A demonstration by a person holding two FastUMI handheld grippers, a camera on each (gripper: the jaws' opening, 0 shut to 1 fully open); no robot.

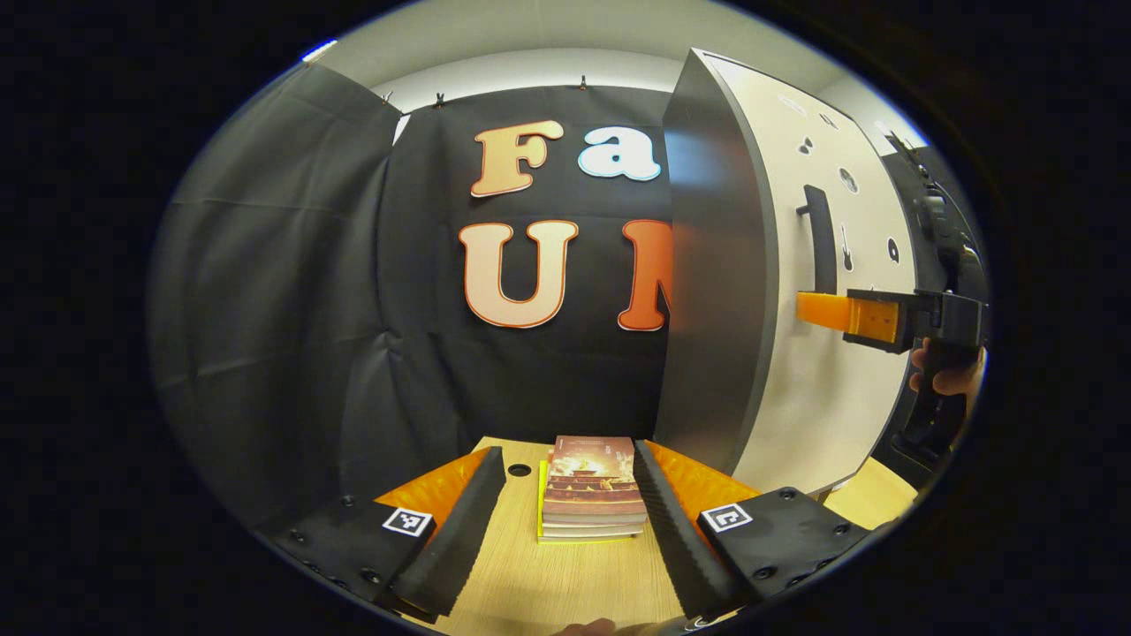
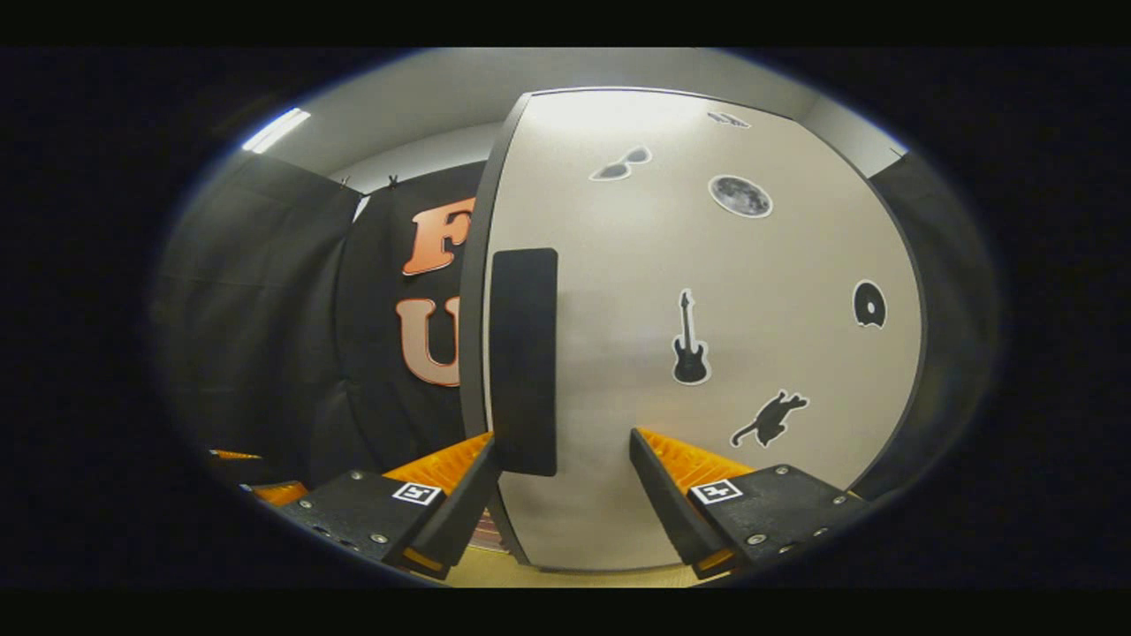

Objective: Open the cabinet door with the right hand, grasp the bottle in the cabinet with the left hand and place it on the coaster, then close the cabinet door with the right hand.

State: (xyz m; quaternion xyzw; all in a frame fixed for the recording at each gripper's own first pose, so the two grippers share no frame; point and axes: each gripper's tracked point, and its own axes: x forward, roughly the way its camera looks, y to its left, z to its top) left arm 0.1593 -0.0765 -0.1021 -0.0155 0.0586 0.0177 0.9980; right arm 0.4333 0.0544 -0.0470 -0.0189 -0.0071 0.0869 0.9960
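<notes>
The right tongs (image 2: 561, 473) are gaping wide just before the cabinet door's handle (image 2: 524, 362), not yet gripping; next they must close on it. The left tongs (image 1: 565, 521) are waiting wide above the worktop (image 1: 565, 583); the bottle is hidden.

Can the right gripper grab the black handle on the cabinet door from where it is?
Probably yes. The right gripper is open and right up at the door; the handle hangs by its left finger, not between the fingers, with nothing blocking it.
</notes>
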